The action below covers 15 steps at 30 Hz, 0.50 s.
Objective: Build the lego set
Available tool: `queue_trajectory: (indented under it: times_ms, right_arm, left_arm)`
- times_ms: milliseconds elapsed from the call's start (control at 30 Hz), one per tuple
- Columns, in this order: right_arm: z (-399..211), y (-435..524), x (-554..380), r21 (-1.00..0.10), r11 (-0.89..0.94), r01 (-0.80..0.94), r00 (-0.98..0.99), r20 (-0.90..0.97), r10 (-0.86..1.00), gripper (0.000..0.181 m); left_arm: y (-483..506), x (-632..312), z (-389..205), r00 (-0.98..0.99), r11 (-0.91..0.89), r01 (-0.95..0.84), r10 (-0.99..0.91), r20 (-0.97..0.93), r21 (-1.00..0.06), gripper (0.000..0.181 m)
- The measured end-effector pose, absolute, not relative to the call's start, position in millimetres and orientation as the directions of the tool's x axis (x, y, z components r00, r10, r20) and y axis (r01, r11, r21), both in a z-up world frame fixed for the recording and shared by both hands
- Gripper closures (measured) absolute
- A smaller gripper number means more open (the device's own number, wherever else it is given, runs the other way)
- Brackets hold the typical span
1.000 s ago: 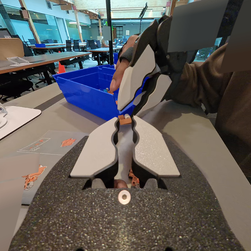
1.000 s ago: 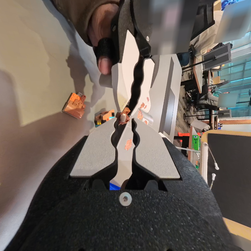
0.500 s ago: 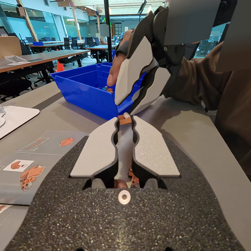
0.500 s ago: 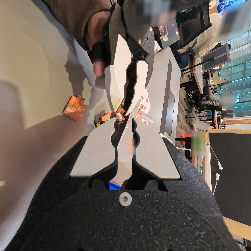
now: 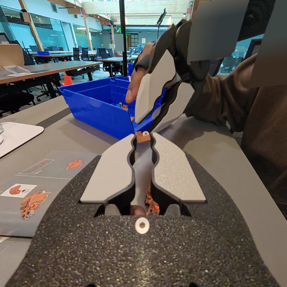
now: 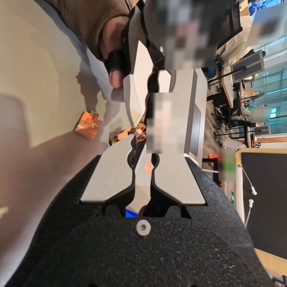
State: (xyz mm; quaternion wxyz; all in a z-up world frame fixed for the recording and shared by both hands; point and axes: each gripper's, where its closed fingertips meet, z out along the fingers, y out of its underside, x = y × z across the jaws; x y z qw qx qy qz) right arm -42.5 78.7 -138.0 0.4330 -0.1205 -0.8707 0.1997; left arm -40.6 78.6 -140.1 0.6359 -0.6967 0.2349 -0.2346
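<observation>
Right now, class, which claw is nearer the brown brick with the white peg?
Left. The left claw grips the brown brick; the right claw hovers just above it.

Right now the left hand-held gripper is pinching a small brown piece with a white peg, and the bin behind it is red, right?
Not quite: the bin is blue, as the left wrist view shows. The left hand-held gripper does pinch the small brown piece with its white peg.
</observation>
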Motion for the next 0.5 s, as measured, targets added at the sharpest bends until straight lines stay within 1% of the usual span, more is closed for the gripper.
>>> queue_trajectory:
  times_ms: [200, 500]
  right_arm:
    - [-140.1, 77.7, -43.7, -0.475, 0.879, 0.038, -0.604, 0.691, 0.399, 0.165]
    - [-140.3, 76.3, -43.0, -0.504, 0.863, 0.036, -0.607, 0.675, 0.420, 0.164]
  left_arm:
    - [77.7, -41.8, -135.6, 0.777, -0.068, -0.004, -0.629, 0.039, -0.998, 0.165]
    - [77.0, -38.9, -138.3, 0.770, -0.075, -0.028, -0.638, 0.027, -0.997, 0.165]
